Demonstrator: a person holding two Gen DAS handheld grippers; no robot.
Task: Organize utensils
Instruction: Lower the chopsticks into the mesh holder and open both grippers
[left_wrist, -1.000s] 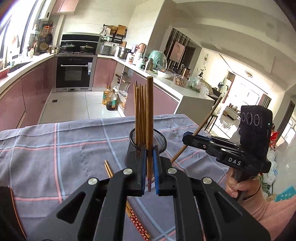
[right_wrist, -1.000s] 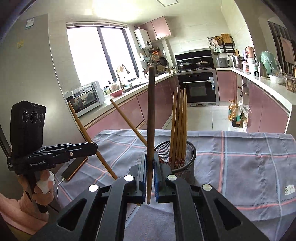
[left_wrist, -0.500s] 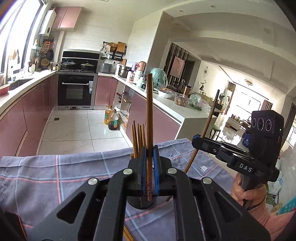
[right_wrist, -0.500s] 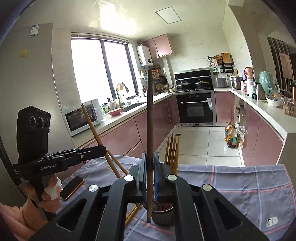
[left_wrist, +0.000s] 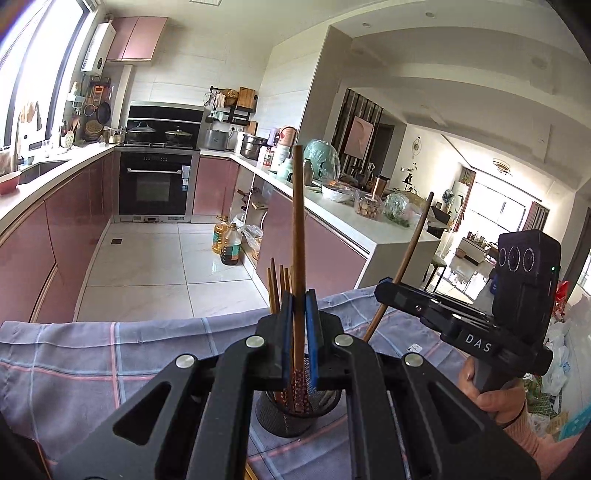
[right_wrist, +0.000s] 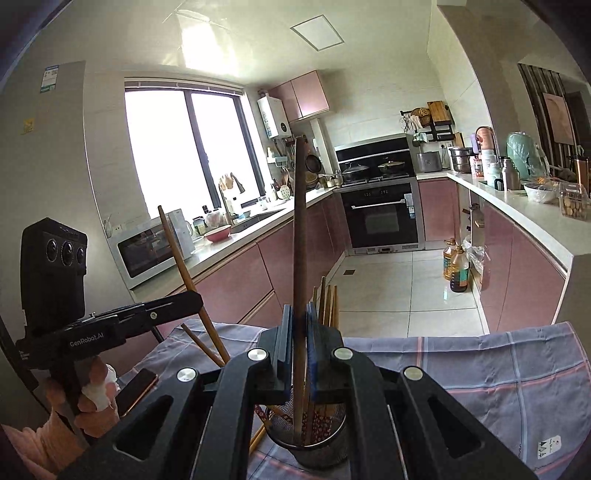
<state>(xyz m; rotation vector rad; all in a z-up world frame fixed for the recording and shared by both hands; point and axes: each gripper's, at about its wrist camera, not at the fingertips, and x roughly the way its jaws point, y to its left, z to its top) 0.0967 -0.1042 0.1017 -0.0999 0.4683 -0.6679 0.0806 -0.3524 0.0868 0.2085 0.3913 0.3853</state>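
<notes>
Item: chopsticks, wooden, thin, stiff, light; smooth shafts likely to pivot or slip in a narrow grip. Best held, by judgement, low on the shaft, as now.

Landmark: black mesh holder (left_wrist: 295, 410) on the cloth-covered table (left_wrist: 110, 354).

Left claw (left_wrist: 298, 332): clamped on one upright chopstick (left_wrist: 297, 221), patterned tip just above the holder's mouth.

Right claw (right_wrist: 297, 347): clamped on a darker chopstick (right_wrist: 300, 229), lower end inside the holder.

Several chopsticks stand in the holder; loose ones (right_wrist: 201, 345) lie left of it.

A checked cloth (right_wrist: 480, 369) covers the table, bearing a mesh holder (right_wrist: 321, 452) and phone (right_wrist: 138, 386).
</notes>
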